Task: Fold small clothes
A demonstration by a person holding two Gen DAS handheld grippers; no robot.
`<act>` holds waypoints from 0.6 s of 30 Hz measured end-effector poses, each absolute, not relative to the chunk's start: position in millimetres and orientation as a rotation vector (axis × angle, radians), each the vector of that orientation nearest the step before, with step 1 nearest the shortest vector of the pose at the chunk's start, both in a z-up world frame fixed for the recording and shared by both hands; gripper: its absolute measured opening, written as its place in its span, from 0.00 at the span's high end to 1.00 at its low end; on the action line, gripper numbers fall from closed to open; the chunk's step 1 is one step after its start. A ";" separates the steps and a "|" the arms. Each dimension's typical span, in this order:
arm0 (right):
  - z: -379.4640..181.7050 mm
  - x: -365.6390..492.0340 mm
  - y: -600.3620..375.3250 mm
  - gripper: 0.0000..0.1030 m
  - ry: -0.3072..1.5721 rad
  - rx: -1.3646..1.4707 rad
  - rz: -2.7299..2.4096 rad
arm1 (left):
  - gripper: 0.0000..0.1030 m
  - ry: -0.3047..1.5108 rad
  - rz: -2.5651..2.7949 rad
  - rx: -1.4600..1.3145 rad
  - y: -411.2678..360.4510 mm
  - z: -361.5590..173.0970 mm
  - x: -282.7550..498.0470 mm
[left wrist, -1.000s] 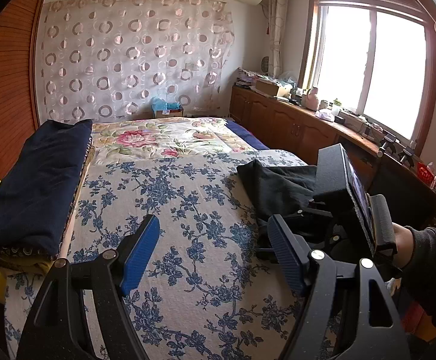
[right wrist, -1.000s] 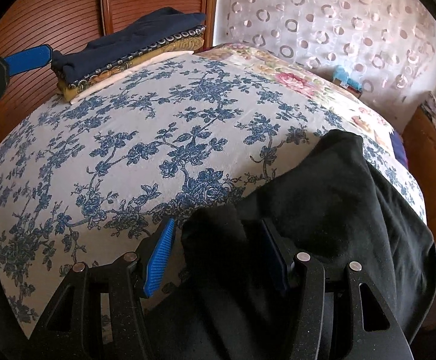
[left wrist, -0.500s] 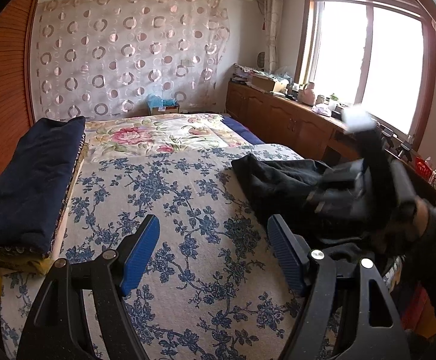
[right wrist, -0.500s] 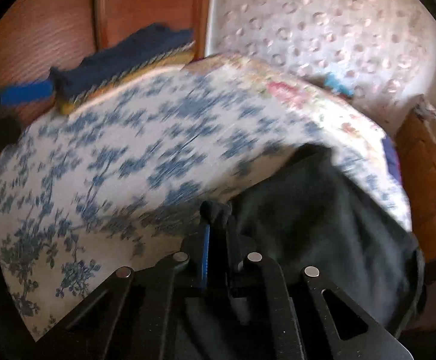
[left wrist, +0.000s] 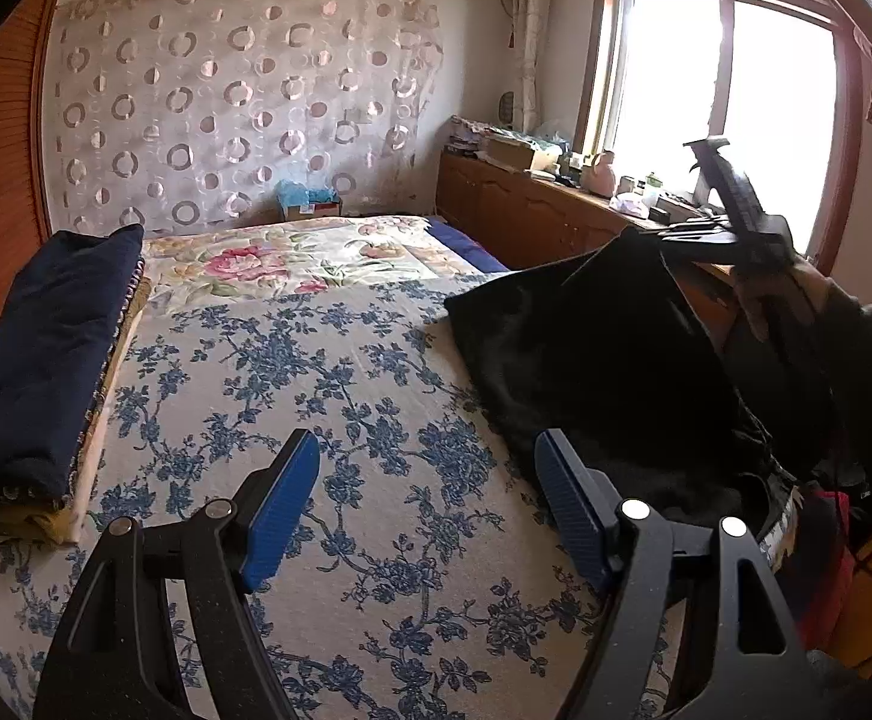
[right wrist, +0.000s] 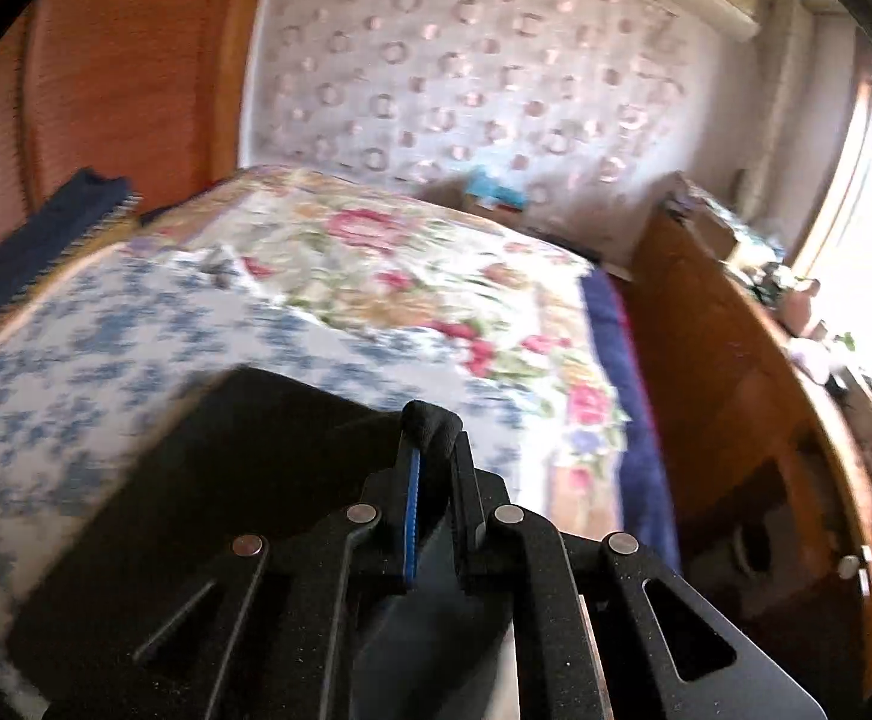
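The right tongs (right wrist: 432,468) have just squeezed together on a corner of the black clothes (left wrist: 604,360) and lift it off the bed (left wrist: 315,396). The left tongs (left wrist: 423,504) are spread wide, holding nothing, above the blue flower cover. No fold is made yet, so nearly all the folding is left.

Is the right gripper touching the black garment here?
Touching. In the right wrist view the right gripper has its jaws shut on a fold of the black garment, which bulges out above the tips.
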State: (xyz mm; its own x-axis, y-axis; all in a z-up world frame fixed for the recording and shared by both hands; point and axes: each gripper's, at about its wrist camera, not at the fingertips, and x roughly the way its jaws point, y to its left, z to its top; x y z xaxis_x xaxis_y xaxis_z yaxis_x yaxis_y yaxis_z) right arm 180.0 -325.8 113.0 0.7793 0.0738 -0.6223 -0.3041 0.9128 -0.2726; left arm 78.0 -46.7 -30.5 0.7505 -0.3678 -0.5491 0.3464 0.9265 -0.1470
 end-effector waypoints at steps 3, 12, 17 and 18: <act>95.6 201.1 -338.4 0.92 0.707 -0.365 0.152 | 0.27 0.613 -0.394 -0.035 -48.8 -31.5 77.6; 81.2 221.0 -348.5 0.70 0.760 -0.264 0.020 | 0.27 0.633 -0.421 -0.030 -58.5 -36.3 76.8; 87.6 172.1 -345.6 0.70 0.734 -0.270 0.102 | 0.27 0.649 -0.451 -0.020 -72.5 -40.8 76.4; 87.6 158.8 -345.5 0.70 0.732 -0.264 0.124 | 0.27 0.654 -0.460 -0.015 -76.3 -42.0 76.1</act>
